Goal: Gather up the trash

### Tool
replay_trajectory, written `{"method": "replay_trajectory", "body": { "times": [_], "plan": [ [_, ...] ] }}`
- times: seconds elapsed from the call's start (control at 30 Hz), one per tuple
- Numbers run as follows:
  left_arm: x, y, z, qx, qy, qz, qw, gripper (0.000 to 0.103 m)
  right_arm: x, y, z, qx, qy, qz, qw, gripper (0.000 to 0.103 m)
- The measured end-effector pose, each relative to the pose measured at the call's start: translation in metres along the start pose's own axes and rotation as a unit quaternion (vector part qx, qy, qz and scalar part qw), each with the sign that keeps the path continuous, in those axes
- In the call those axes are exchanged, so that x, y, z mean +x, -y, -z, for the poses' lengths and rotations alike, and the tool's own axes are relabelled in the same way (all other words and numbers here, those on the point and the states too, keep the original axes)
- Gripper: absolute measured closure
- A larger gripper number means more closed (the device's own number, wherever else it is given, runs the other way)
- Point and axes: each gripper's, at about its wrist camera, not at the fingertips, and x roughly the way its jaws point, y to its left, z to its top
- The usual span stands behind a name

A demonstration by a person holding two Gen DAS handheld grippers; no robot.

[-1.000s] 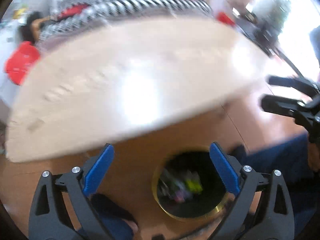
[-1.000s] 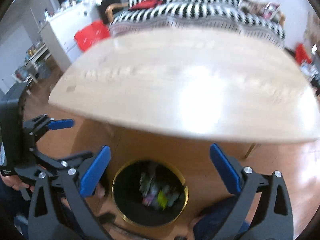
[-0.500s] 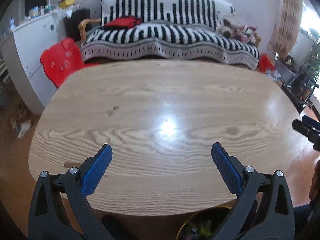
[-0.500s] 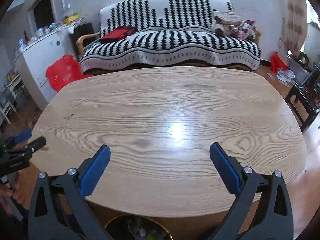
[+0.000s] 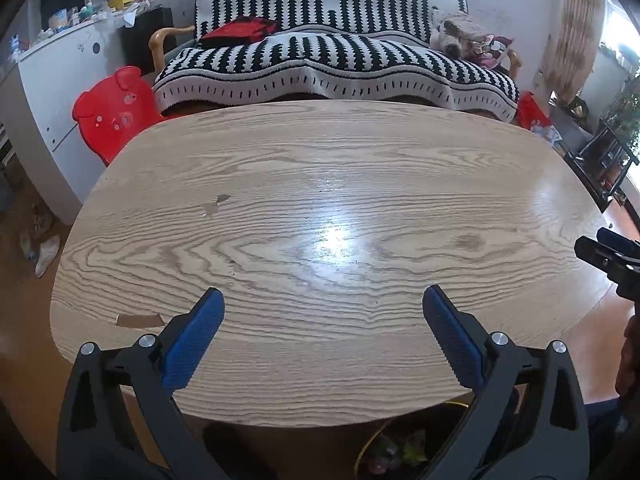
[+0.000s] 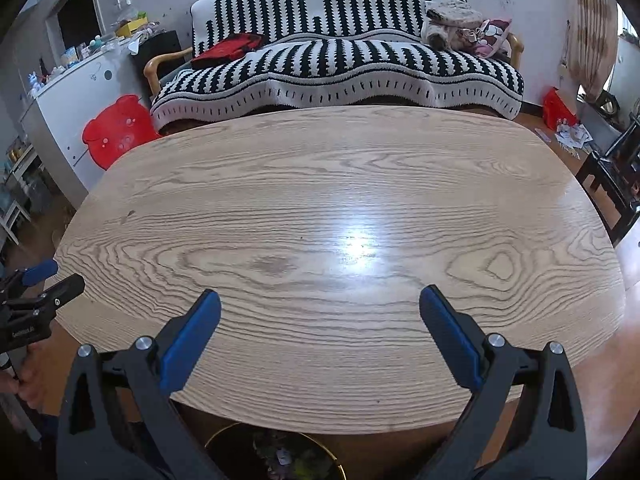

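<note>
A black bin with a gold rim (image 5: 404,450) holds several wrappers and stands on the floor under the near edge of the oval wooden table (image 5: 320,184); it also shows in the right wrist view (image 6: 276,458). My left gripper (image 5: 320,328) is open and empty above the table's near edge. My right gripper (image 6: 320,328) is open and empty beside it. I see the right gripper's tips (image 5: 608,256) at the right of the left wrist view, and the left gripper (image 6: 36,284) at the left of the right wrist view.
A striped sofa (image 5: 332,64) stands behind the table, with a red cloth (image 5: 240,30) and soft toys (image 5: 460,34) on it. A red child's chair (image 5: 112,112) and a white cabinet (image 5: 48,92) are at the left. A tape-like patch (image 5: 138,320) marks the tabletop.
Both grippers have tilted up from looking down into the bin to looking across the tabletop at the sofa. Both stay open and empty.
</note>
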Motion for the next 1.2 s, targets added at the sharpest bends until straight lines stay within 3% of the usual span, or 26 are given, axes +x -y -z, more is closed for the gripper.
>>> {"method": "replay_trajectory", "body": {
  "times": [1.2],
  "plan": [
    [0.0026, -0.0052, 0.0047, -0.007, -0.01, 0.002, 0.9999, 0.007, -0.0065, -0.0059, 0.0055, -0.004, 0.001, 0.003, 1.0, 0.007]
  ]
}}
